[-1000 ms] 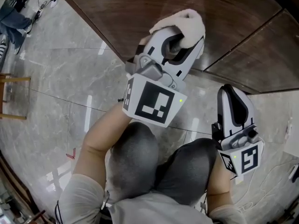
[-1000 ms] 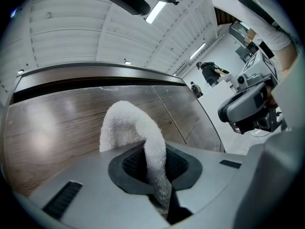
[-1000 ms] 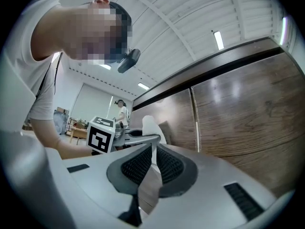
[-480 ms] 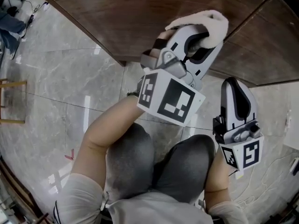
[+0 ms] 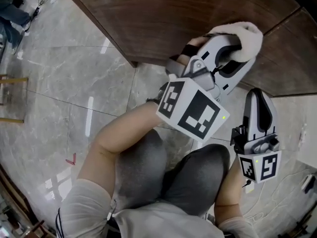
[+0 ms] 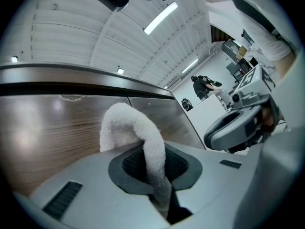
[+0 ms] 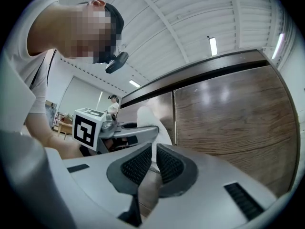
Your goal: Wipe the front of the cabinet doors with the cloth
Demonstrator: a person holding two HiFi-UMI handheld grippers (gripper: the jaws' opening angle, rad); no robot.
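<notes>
Fluffy, rough white terry cloth. Dark wood-grain cabinet doors with a soft sheen. Glossy grey marble floor tiles. The left claw and right claw are smooth matt grey plastic with black ribbed pads.

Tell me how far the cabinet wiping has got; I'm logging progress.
Done: the cloth is clamped in the left gripper. In hand: it presses on the cabinet door, near the seam. Left: likely the neighbouring door; wiped wood cannot be told from unwiped. The right gripper hangs shut, empty.

floor: grey marble tile | cabinet standing on it
</notes>
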